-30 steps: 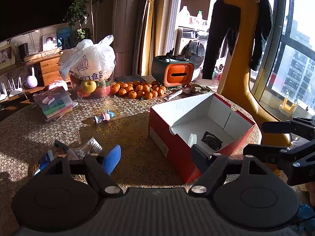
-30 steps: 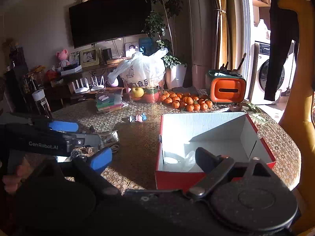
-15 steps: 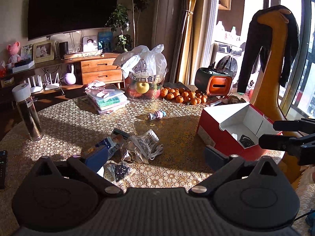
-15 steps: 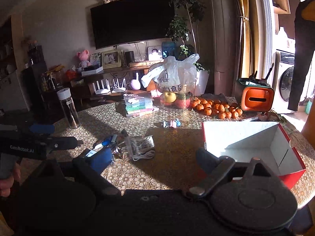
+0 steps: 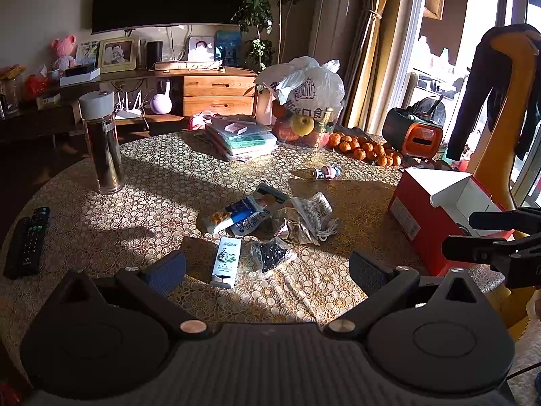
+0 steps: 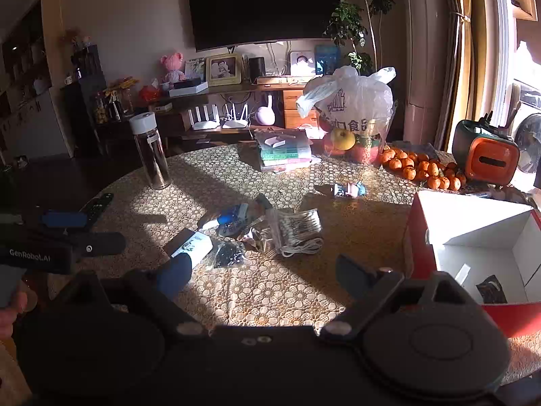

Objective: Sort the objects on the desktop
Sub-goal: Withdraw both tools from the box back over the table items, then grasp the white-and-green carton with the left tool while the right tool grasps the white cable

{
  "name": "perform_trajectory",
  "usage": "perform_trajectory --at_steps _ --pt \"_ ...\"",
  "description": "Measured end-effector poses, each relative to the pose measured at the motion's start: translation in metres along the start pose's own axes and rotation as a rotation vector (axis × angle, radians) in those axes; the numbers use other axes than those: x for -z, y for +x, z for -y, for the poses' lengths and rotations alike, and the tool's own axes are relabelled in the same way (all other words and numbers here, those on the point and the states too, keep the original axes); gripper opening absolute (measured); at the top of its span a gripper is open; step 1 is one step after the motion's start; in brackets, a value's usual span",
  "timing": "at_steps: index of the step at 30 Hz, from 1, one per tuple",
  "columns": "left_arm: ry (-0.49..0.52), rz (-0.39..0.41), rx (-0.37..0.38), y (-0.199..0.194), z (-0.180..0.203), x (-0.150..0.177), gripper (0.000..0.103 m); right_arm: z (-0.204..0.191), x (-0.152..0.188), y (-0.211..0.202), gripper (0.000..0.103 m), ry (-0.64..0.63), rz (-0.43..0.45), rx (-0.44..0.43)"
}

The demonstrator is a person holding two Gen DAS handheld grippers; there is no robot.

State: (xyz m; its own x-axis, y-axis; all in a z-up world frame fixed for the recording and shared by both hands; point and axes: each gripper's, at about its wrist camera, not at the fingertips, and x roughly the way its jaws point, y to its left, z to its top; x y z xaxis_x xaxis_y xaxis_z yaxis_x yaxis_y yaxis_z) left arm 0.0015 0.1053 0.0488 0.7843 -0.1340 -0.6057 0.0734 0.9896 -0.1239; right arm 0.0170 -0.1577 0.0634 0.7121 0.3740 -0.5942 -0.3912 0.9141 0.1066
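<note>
A pile of small items lies mid-table: a white carton, a black bead bag, blue snack packets and a cotton swab bag with a white cable. My left gripper is open just short of the carton, nothing between its fingers. My right gripper is open too, near the same carton and bead bag. The red box stands open at the right with a dark packet inside. Each gripper shows at the edge of the other's view.
A glass bottle and two remotes are at the left. Further back sit stacked folders, a bagged fruit bowl, tangerines, an orange tissue box and a small figurine.
Both grippers have swung left, away from the red box and toward the pile of small items. The left gripper's jaws have spread wider.
</note>
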Motion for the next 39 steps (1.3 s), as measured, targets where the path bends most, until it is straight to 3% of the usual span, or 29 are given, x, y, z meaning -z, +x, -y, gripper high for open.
perform_trajectory --at_steps 10,22,39 --pt "-0.023 -0.053 -0.019 0.020 -0.028 0.007 0.103 -0.016 -0.001 0.032 0.092 -0.015 -0.070 -0.029" --pt "-0.012 -0.114 -0.019 0.060 -0.033 0.011 0.103 -0.002 0.005 0.069 0.092 0.006 -0.143 -0.024" --pt "0.017 -0.179 -0.007 0.137 -0.036 0.017 0.103 0.021 -0.004 0.157 0.091 -0.016 -0.239 0.008"
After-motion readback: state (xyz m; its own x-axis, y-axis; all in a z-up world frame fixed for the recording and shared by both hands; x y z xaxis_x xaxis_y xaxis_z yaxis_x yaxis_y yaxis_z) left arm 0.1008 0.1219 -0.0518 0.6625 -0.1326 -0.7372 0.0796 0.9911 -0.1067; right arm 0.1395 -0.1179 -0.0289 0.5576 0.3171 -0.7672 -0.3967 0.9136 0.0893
